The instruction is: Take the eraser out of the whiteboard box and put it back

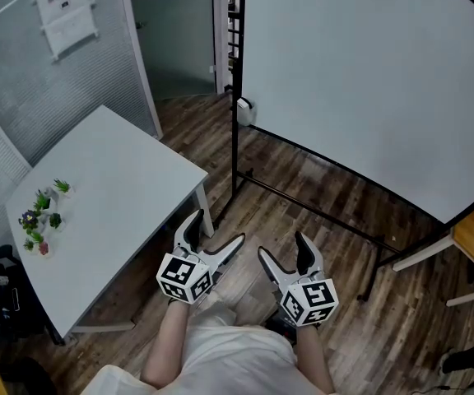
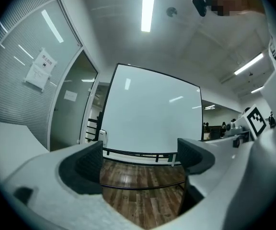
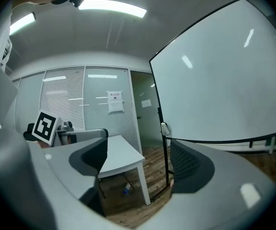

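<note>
Whiteboard [image 1: 369, 81]: a big blank board on a black stand, filling the upper right of the head view. It stands well ahead of both grippers.

Table [image 1: 113, 196]: white, to the left of the board, with a few small potted plants [image 1: 44, 216] near its far left corner. Nothing on it looks like part of the task.

Left gripper [image 1: 219, 227]: held close in front of the person's body and pointing level towards the board. The jaws are spread wide, with only floor and the board's lower rail showing between them.

Right gripper [image 1: 281, 247]: beside the left one and tipped slightly down. Its jaws are also spread wide, with nothing between them.

Whiteboard box [image 1: 243, 110]: the small white holder on the board's left edge, by the stand's upright, is probably the box. It is well apart from both grippers and nothing is touching it.

Eraser: not visible in any view, so it is presumably inside the box. By that reading nothing has been done, and the walk up to the board, the reach, the lift-out and the return all remain.
</note>
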Tool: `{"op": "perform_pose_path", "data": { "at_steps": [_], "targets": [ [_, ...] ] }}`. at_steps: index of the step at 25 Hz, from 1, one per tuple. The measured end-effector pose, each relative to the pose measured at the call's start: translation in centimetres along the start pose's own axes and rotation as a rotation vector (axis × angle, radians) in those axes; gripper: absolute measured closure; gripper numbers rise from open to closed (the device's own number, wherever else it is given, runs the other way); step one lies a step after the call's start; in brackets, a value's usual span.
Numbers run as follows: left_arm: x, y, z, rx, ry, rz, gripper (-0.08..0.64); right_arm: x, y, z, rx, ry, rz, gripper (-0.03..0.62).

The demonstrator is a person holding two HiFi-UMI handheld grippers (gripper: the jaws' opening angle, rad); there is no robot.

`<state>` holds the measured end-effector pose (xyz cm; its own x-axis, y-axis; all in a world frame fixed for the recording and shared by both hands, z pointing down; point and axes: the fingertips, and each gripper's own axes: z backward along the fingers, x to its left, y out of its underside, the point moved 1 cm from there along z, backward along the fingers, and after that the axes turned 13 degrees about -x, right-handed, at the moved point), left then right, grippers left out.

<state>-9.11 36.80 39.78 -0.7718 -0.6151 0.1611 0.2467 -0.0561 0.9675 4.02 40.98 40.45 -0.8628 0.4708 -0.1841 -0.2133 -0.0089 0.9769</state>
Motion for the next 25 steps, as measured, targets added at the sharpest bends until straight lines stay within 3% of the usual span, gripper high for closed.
{"op": "perform_pose_path", "data": {
  "at_steps": [11, 17, 25],
  "targets": [
    [3.2, 1.4, -3.7, 0.002, -0.042, 0.022, 0.082, -3.7, 0.5, -3.7, 0.006, -0.011, -0.042, 0.186],
    [6.7, 2.9, -10.1, 0.016, -0.016, 0.034, 0.083, -8.3, 0.7, -9.5, -0.014, 0.009, -0.083, 0.186],
    [14.5, 3.0, -21.2, 0.032, 0.011, 0.059, 0.083, -14.1, -1.3, -21.0, -0.047, 0.022, -0.121, 0.186]
  ]
}}
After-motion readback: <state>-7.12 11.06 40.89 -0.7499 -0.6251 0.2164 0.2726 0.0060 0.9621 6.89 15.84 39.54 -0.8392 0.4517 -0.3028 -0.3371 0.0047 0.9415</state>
